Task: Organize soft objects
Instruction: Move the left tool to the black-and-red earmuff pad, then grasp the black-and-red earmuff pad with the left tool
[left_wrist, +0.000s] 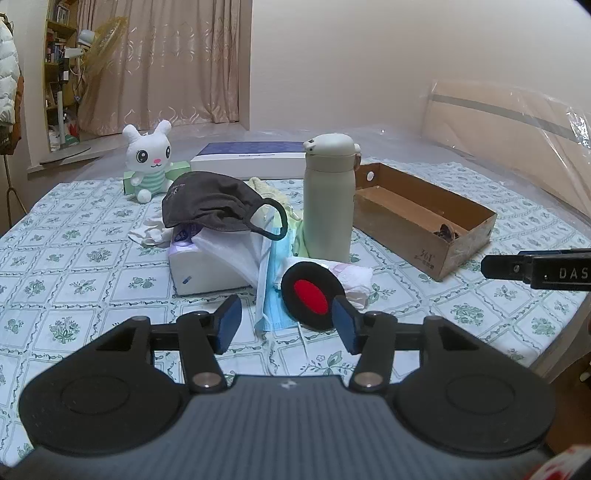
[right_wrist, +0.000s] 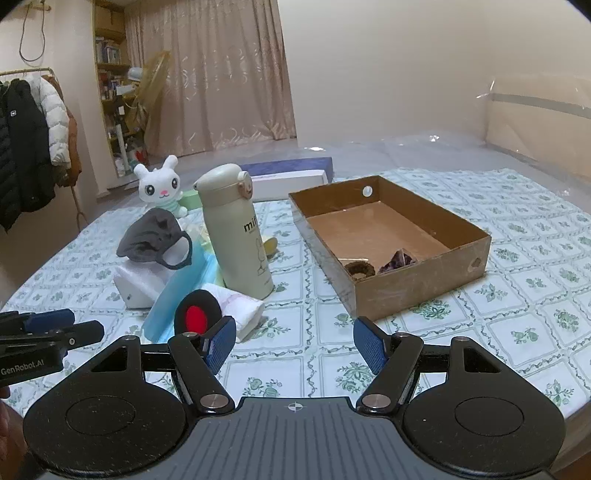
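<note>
A dark grey cloth mask (left_wrist: 218, 201) (right_wrist: 155, 236) lies on a white tissue pack (left_wrist: 207, 266). A blue surgical mask (left_wrist: 275, 280) (right_wrist: 177, 295), a black pad with a red centre (left_wrist: 312, 295) (right_wrist: 197, 314) and a white folded cloth (left_wrist: 351, 277) (right_wrist: 240, 306) lie in front of a beige flask (left_wrist: 328, 199) (right_wrist: 238, 232). A white bunny plush (left_wrist: 147, 162) (right_wrist: 160, 186) sits behind. My left gripper (left_wrist: 288, 321) is open, just before the black pad. My right gripper (right_wrist: 293, 341) is open and empty, near the cardboard box (right_wrist: 421, 273) (left_wrist: 461, 240).
The box holds a brown ring and a purple scrap (right_wrist: 399, 260). A blue and white flat box (left_wrist: 251, 157) lies at the back. A green box (left_wrist: 127, 182) stands behind the bunny. Plastic sheeting covers the bed beyond the patterned cloth. Coats hang at far left (right_wrist: 26, 147).
</note>
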